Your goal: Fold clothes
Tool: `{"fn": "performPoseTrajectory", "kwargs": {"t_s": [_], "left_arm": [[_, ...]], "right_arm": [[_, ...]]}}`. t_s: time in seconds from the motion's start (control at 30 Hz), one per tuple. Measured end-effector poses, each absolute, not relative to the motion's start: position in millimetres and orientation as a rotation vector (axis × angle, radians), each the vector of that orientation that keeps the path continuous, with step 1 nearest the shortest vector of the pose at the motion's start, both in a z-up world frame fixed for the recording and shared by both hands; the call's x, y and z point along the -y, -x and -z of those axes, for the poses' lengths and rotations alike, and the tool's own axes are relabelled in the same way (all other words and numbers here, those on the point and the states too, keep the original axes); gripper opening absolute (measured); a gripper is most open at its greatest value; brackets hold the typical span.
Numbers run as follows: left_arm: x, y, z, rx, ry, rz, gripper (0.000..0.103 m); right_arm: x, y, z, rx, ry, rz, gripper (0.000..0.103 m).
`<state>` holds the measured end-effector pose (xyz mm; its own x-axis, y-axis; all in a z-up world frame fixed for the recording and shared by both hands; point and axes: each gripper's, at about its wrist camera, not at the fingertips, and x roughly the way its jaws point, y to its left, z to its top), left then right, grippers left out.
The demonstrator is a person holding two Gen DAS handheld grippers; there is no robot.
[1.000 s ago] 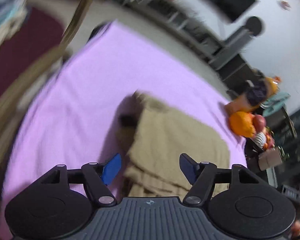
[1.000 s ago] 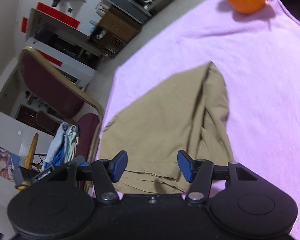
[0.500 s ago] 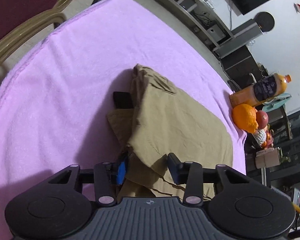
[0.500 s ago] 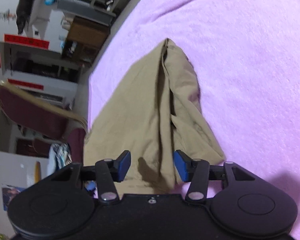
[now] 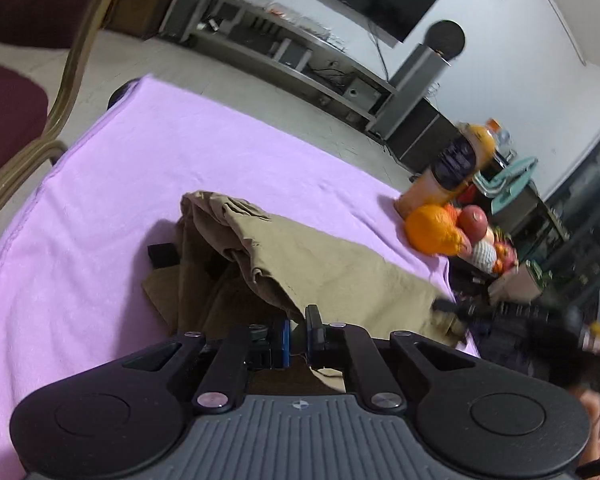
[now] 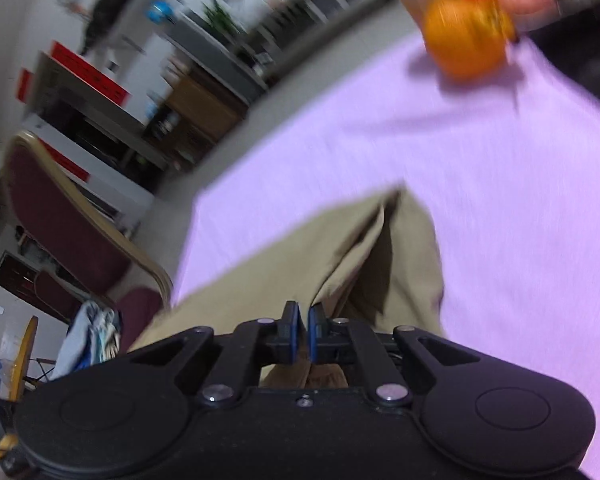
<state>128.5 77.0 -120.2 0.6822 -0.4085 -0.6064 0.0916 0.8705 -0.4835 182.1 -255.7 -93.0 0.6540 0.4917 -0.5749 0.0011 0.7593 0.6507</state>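
A tan garment (image 5: 320, 264) lies partly folded on a lilac cloth (image 5: 120, 184) that covers the table. In the left wrist view my left gripper (image 5: 298, 330) is shut on the near edge of the tan garment, which rises in a fold from the pinch. The other gripper (image 5: 512, 316) shows blurred at the garment's right corner. In the right wrist view my right gripper (image 6: 303, 328) is shut on the near edge of the tan garment (image 6: 312, 252), and a ridge of fabric runs away from its blue pads.
An orange (image 5: 432, 232), an apple and a juice bottle (image 5: 456, 168) stand at the far right of the cloth. A chair with a maroon seat (image 5: 8, 120) is at the left table edge. A second chair (image 6: 64, 228) with clothes on it shows at left.
Both grippers went from open above the garment to shut on its near edge. The pinched edges have lifted, and the left view now looks more level across the table.
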Motion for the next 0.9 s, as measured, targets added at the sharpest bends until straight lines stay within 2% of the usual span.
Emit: {"fn": "performPoseTrajectory", "kwargs": {"t_s": [0.07, 0.23, 0.33, 0.4, 0.43, 0.5, 0.63, 0.73, 0.83, 0.87, 0.9], "left_arm": [[-67.2, -124.0, 131.0, -0.820, 0.416, 0.273, 0.006], [-51.9, -130.2, 177.5, -0.994, 0.367, 0.190, 0.007], [-53.8, -130.2, 178.1, -0.993, 0.345, 0.186, 0.007], [-55.4, -129.2, 177.1, -0.986, 0.328, 0.189, 0.008], [-56.1, -128.9, 177.4, -0.987, 0.321, 0.191, 0.009], [-55.4, -125.0, 173.6, -0.981, 0.301, 0.192, 0.011], [-59.6, -115.9, 166.8, -0.971, 0.291, 0.162, 0.017], [-70.4, -100.7, 162.7, -0.966, 0.329, 0.122, 0.021], [-64.7, -89.0, 133.7, -0.833, 0.258, 0.102, 0.016], [-62.8, -85.1, 124.0, -0.789, 0.234, 0.095, 0.018], [-60.9, -81.2, 114.4, -0.744, 0.211, 0.088, 0.025]], "right_arm": [[261.1, -183.4, 92.1, -0.830, -0.624, -0.280, 0.006], [243.8, -194.4, 121.1, -1.002, -0.389, -0.173, 0.006], [239.3, -189.6, 113.8, -0.972, -0.315, -0.144, 0.020], [238.7, -183.1, 103.1, -0.916, -0.279, -0.136, 0.037], [237.0, -177.9, 95.6, -0.872, -0.268, -0.165, 0.038], [226.8, -170.4, 86.7, -0.818, -0.238, -0.254, 0.038], [187.0, -175.4, 121.0, -0.985, -0.072, -0.309, 0.030], [174.7, -176.8, 131.8, -1.010, 0.007, -0.288, 0.029], [181.5, -177.6, 130.7, -1.023, -0.050, -0.287, 0.029], [184.1, -176.8, 130.4, -1.027, -0.071, -0.288, 0.030], [186.7, -176.1, 130.1, -1.032, -0.093, -0.288, 0.030]]}}
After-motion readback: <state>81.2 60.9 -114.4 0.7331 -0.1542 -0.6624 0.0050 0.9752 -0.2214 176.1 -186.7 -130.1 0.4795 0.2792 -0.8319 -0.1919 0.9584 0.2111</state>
